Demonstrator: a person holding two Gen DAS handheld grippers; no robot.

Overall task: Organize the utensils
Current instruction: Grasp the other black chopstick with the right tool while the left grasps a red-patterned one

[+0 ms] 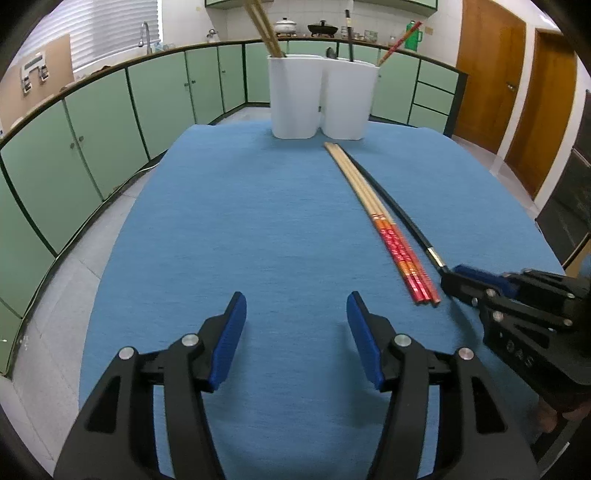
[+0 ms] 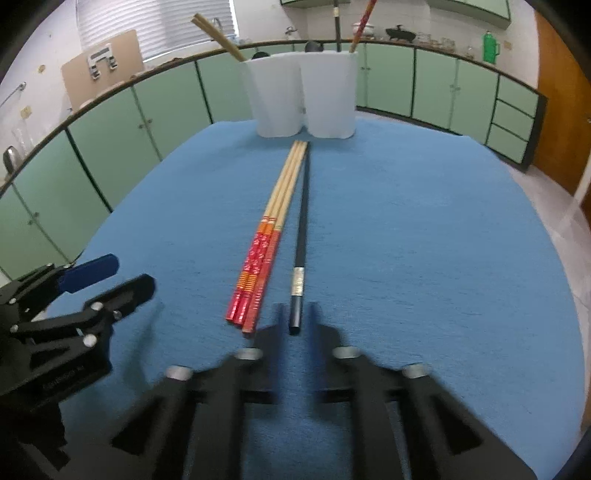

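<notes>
Three red-and-wood chopsticks (image 1: 384, 221) (image 2: 269, 236) lie side by side on the blue cloth (image 1: 258, 229) (image 2: 424, 240). A black chopstick (image 1: 391, 206) (image 2: 301, 236) lies just right of them. My right gripper (image 2: 295, 317) (image 1: 452, 277) has its jaws nearly closed around the black chopstick's near end; the view is blurred, so contact is unclear. My left gripper (image 1: 295, 332) (image 2: 110, 280) is open and empty, left of the chopsticks. A white two-part utensil holder (image 1: 321, 96) (image 2: 306, 96) stands at the far edge with wooden, black and red chopsticks upright in it.
Green cabinets (image 1: 110, 110) (image 2: 443, 85) ring the table beyond a grey floor. Wooden doors (image 1: 491, 74) stand at the right. Pots and a green jug (image 1: 413, 35) sit on the far counter.
</notes>
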